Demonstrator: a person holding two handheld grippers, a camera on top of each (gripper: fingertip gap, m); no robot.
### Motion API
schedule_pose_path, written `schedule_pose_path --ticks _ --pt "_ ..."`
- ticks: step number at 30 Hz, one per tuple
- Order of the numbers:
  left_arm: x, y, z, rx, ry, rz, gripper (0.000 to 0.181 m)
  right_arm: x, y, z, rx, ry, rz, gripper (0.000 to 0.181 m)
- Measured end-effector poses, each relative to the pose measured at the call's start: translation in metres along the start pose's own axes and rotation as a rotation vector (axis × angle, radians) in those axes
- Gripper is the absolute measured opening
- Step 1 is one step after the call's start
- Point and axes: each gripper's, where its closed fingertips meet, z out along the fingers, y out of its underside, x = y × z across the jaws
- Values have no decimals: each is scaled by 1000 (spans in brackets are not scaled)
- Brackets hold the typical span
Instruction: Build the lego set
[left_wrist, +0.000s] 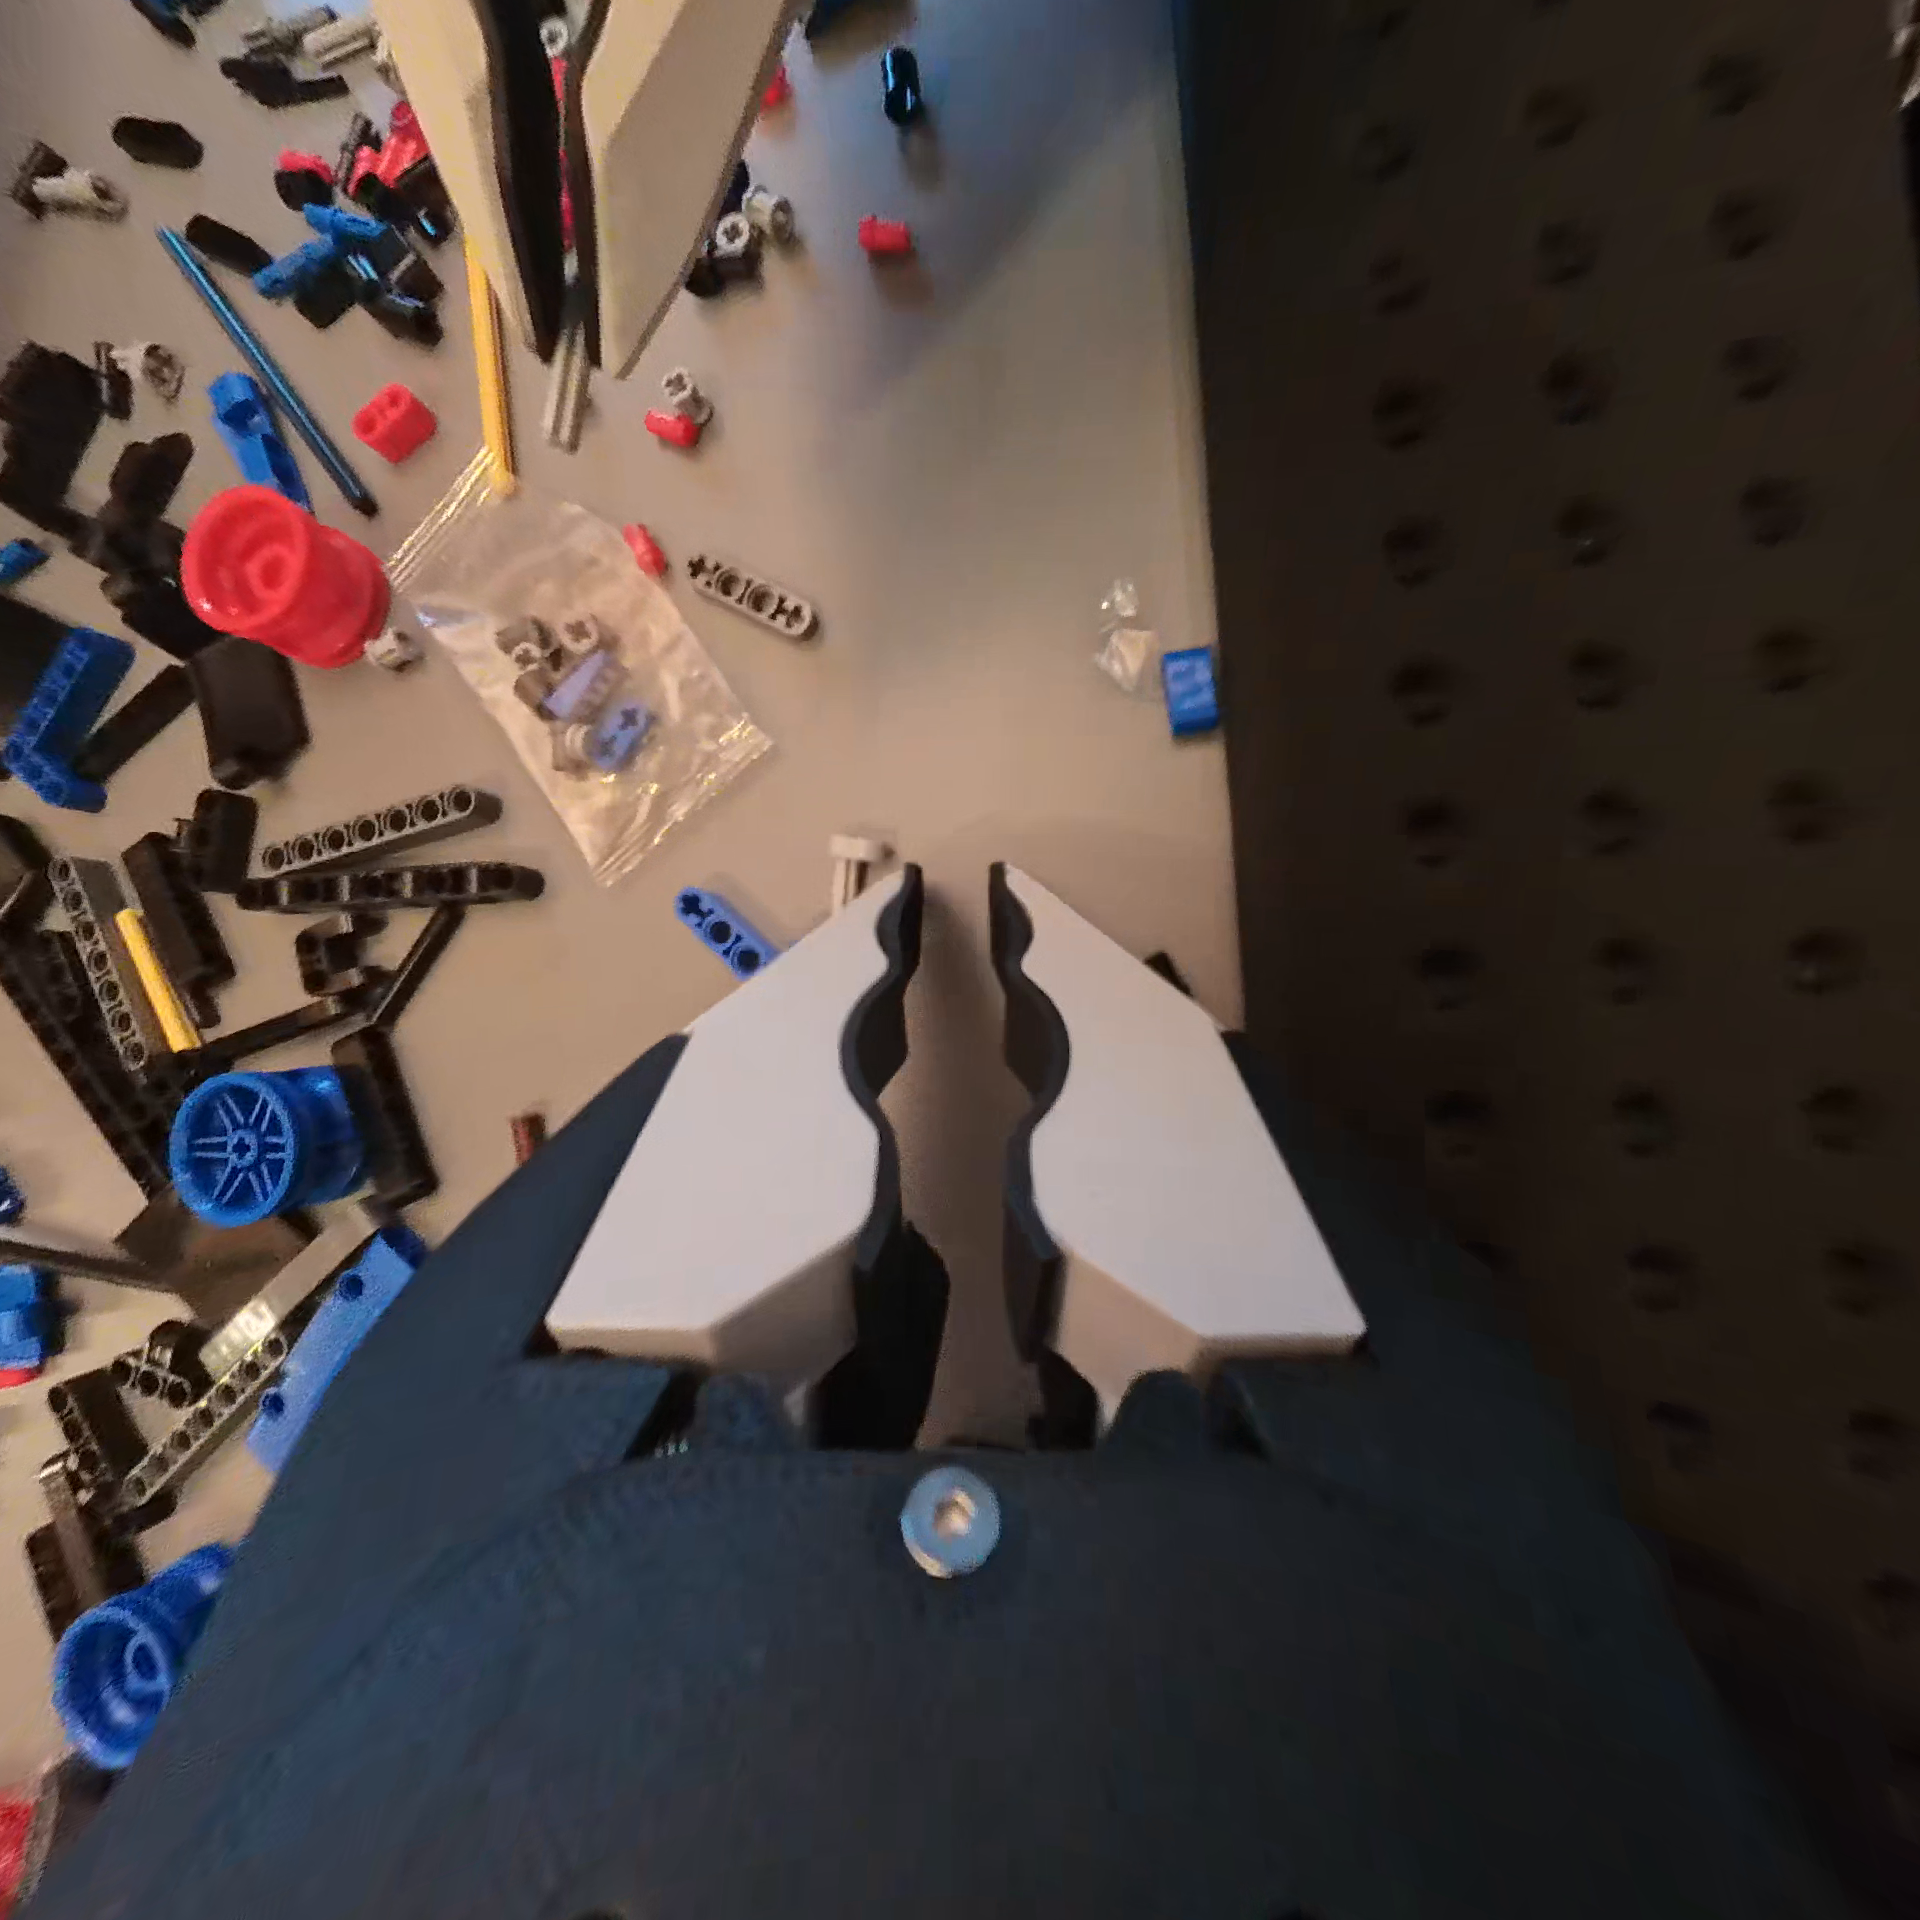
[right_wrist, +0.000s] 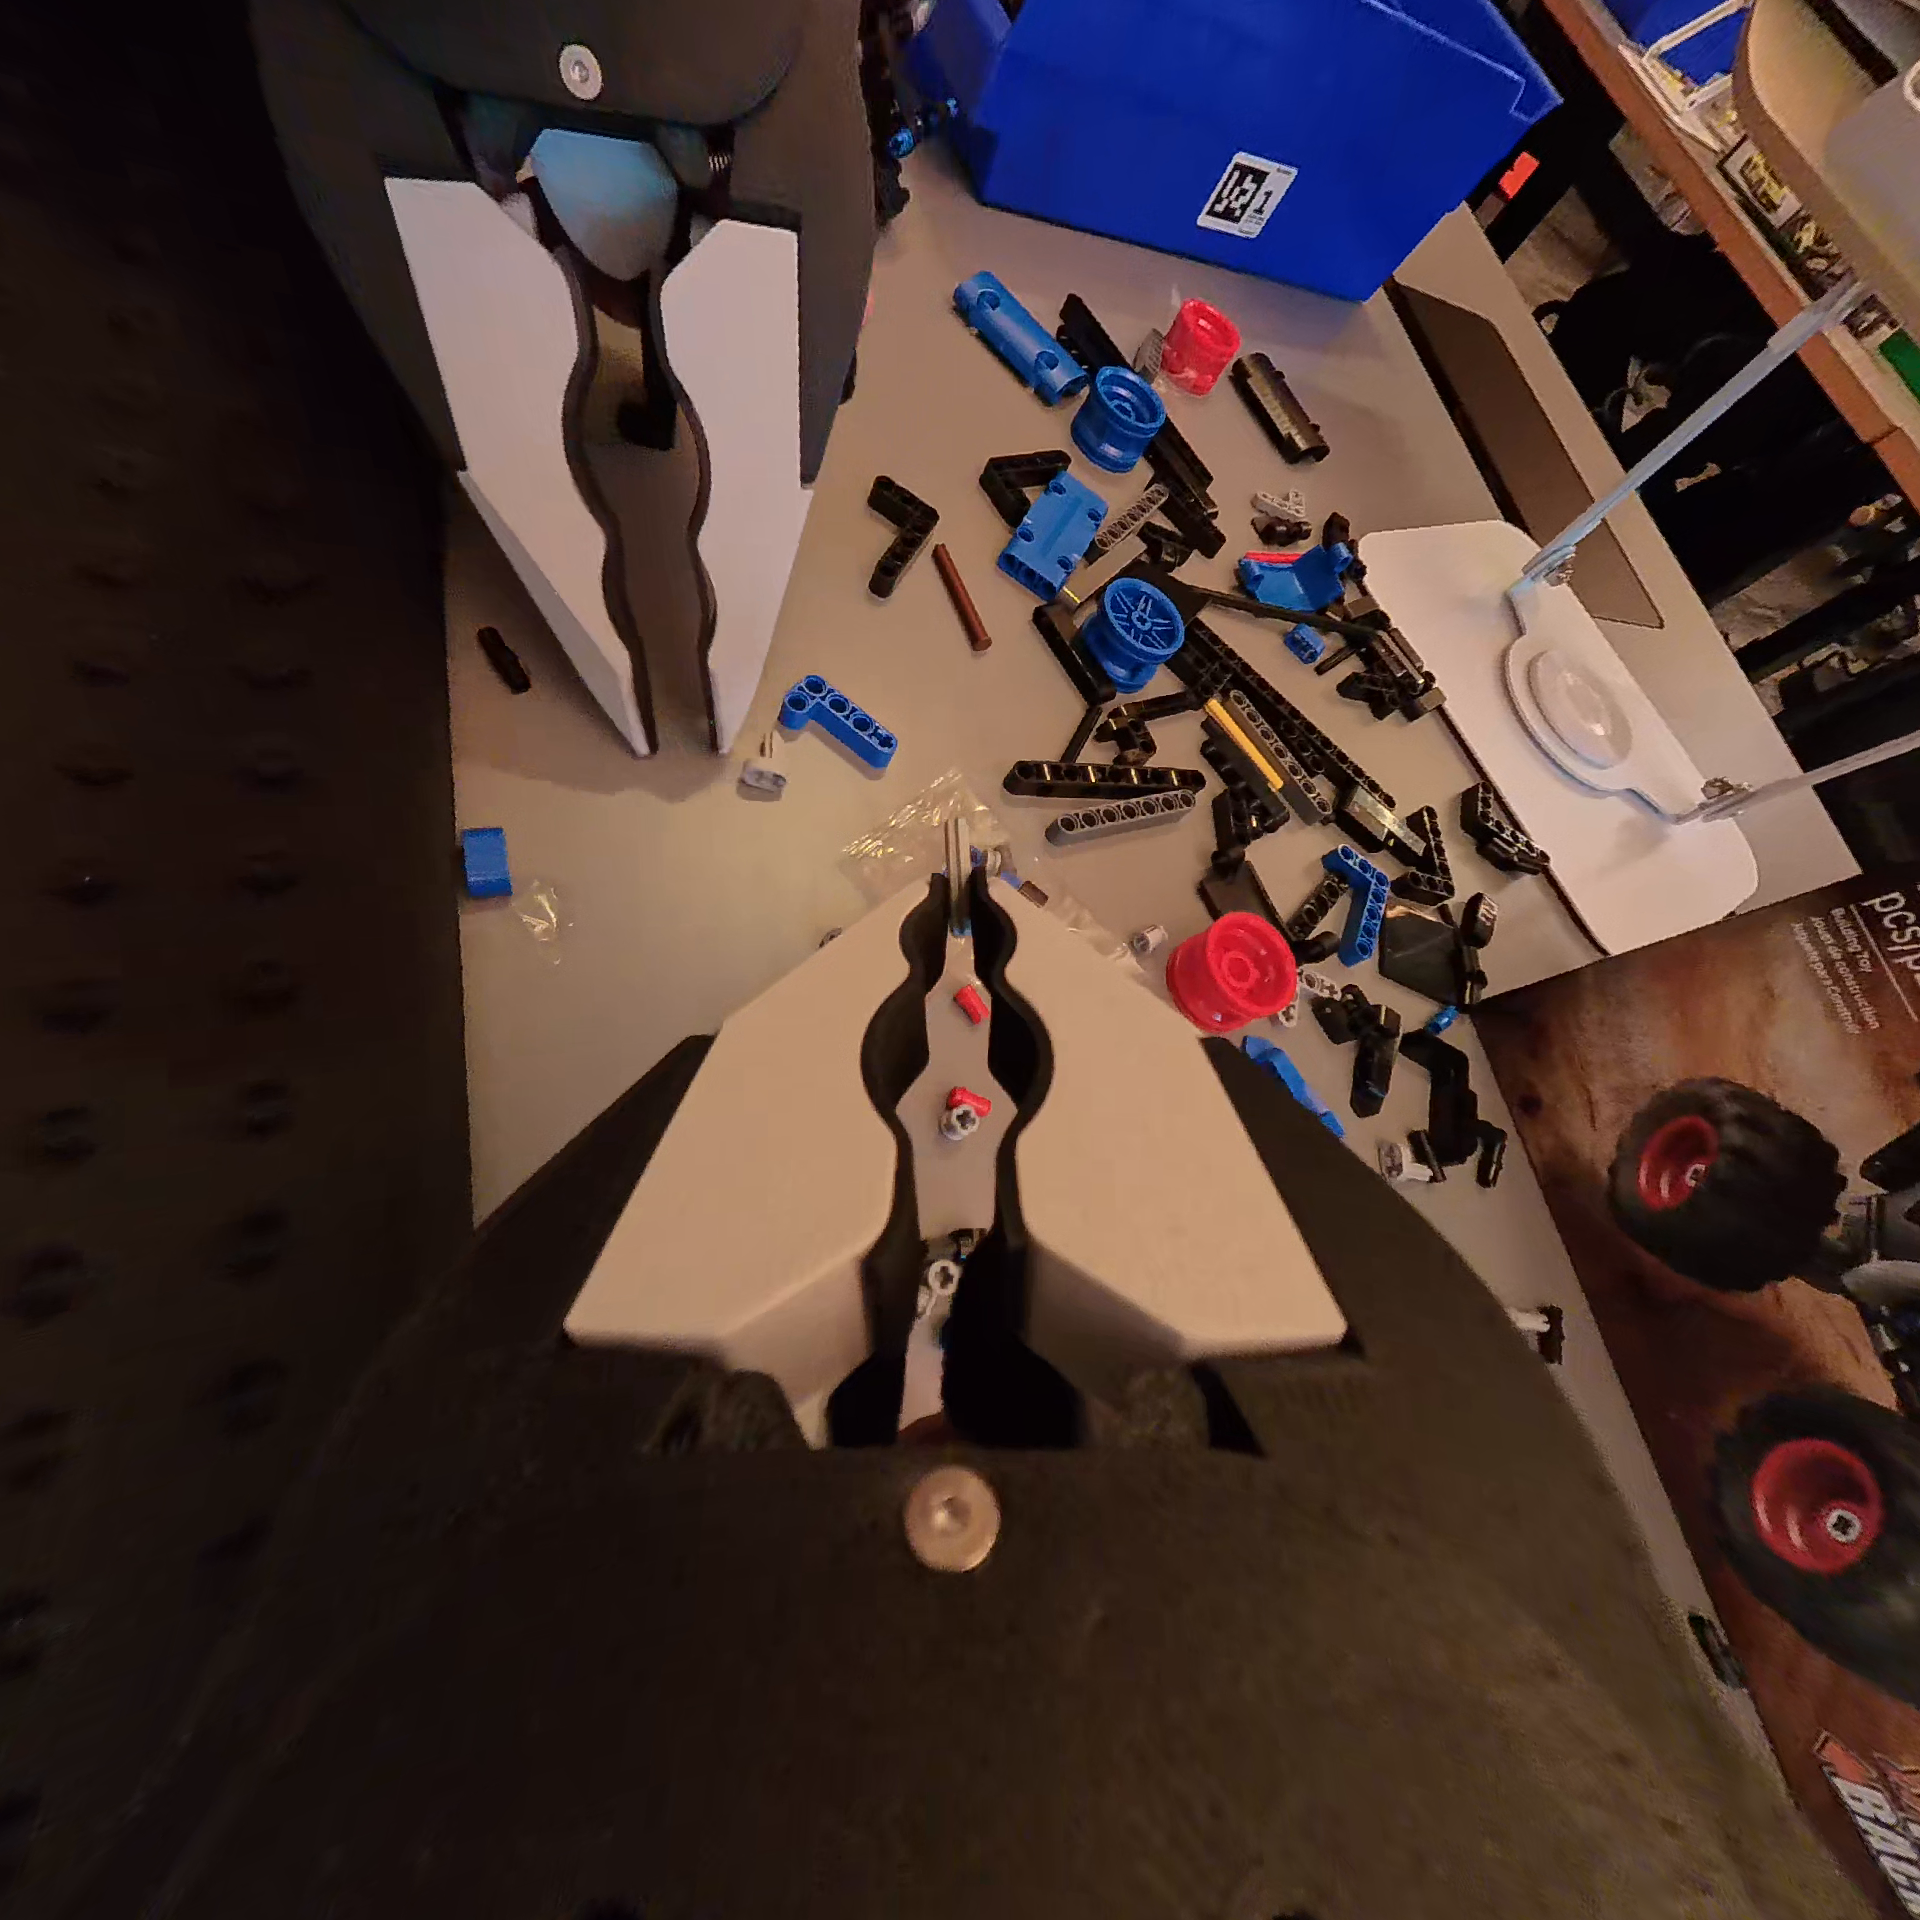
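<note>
While my right claw (right_wrist: 961, 883) is clamped on a thin grey axle (right_wrist: 954, 847) pointing straight ahead, my left claw (left_wrist: 954, 883), slightly parted and empty, hovers just beside the blue beam (left_wrist: 724, 928) on the table (left_wrist: 987, 520).

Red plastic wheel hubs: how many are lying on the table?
2 in the right wrist view. One red plastic wheel hub lies near the printed box picture; the other red hub lies by the blue bin. More may be hidden under the pile.
</note>
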Motion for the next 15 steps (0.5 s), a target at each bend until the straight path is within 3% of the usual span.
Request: schedule_pose_path --ticks 3,9,15 --pt "3 -7 1 29 -2 0 17 -2 0 -1 3 -9 1 3" --pt "-23 -4 -8 38 -121 -13 21 -12 7 2 -15 -58 9 3" --pt "-22 -2 6 16 -87 47 11 -20 7 7 -34 -88 -4 3"
